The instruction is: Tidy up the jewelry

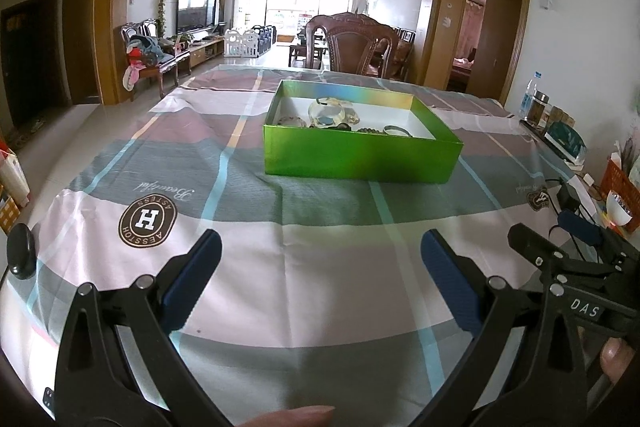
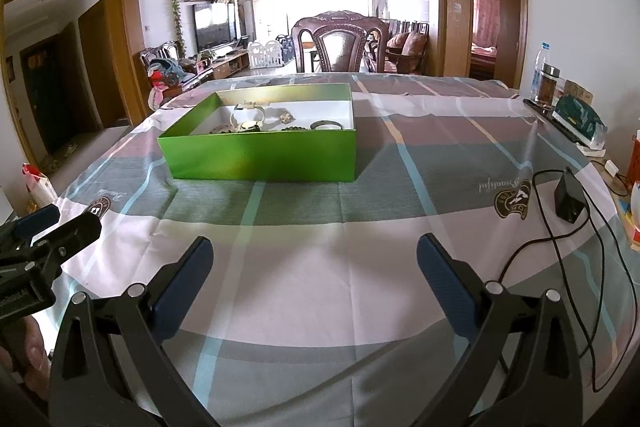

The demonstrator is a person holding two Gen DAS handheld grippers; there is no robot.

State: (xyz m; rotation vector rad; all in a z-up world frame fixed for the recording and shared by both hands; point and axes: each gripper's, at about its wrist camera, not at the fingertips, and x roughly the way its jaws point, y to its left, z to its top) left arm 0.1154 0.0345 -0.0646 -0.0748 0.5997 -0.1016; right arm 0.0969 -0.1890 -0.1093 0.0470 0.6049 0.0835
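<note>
1. The green box (image 1: 362,157) sits in the middle of the left wrist view, on the checked tablecloth (image 1: 320,267) that covers the table, well ahead of both tools. In the right wrist view the same box lies left of centre.
2. Inside it I can make out a jumble of jewelry: a clear bangle (image 1: 326,113) towards the back, a metal bracelet (image 2: 327,125) at the near right, and a beaded strand (image 2: 290,128) beside it. Smaller pieces are too small to name.
3. The left gripper (image 1: 320,279) hovers low in the frame with its blue-padded fingers (image 1: 196,275) spread wide and nothing between them.
4. The right gripper (image 2: 314,281) looks the same: fingers (image 2: 444,279) wide apart, empty, above bare cloth at the bottom of its view.
5. A black adapter (image 2: 568,201) with its cable lies at the right edge of the right wrist view, clear of the box.
6. No piece lies on the cloth outside the box, so I judge that either the sorting has not begun or the pieces are already gathered in.
7. If work remains, the next move calls for one gripper to travel forward over the box's near wall, dip inside, and close on a single piece without snagging its neighbours.
</note>
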